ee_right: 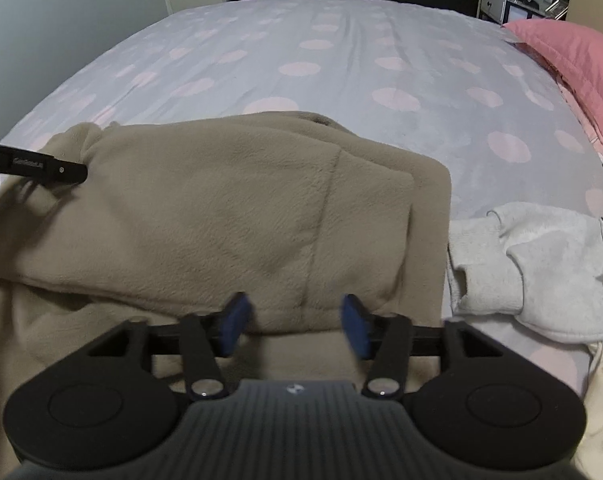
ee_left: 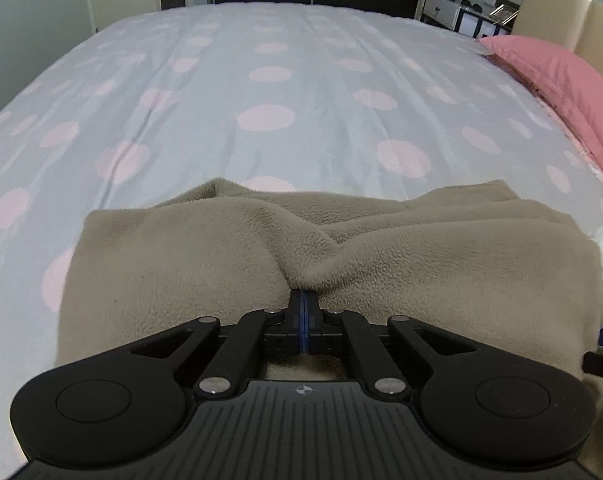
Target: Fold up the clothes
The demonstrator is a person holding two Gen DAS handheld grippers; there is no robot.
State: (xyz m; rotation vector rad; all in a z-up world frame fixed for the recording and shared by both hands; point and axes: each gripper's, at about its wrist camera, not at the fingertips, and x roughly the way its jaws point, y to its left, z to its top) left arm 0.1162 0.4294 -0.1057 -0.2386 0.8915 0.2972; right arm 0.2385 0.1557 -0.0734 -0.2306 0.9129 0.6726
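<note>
Tan fleece garment [ee_right: 229, 208], part-folded, laid on a dotted bedspread [ee_left: 269, 80].

Surroundings: a pink pillow [ee_left: 561, 80] is set along the right edge of the bed; a white fleece garment [ee_right: 541, 264] is heaped just beside the tan one, on its right; a cream cloth [ee_right: 601, 412] is seen at the lower right corner. Nothing is placed on the far spread. Left gripper [ee_left: 304, 300]: held low at the near edge of the tan garment, fingers pressed together on a raised pinch of fleece. Right gripper [ee_right: 297, 320]: held level over the garment's near right part, blue pads [ee_right: 355, 328] spread wide, nothing gripped between them. No containers are recorded.
</note>
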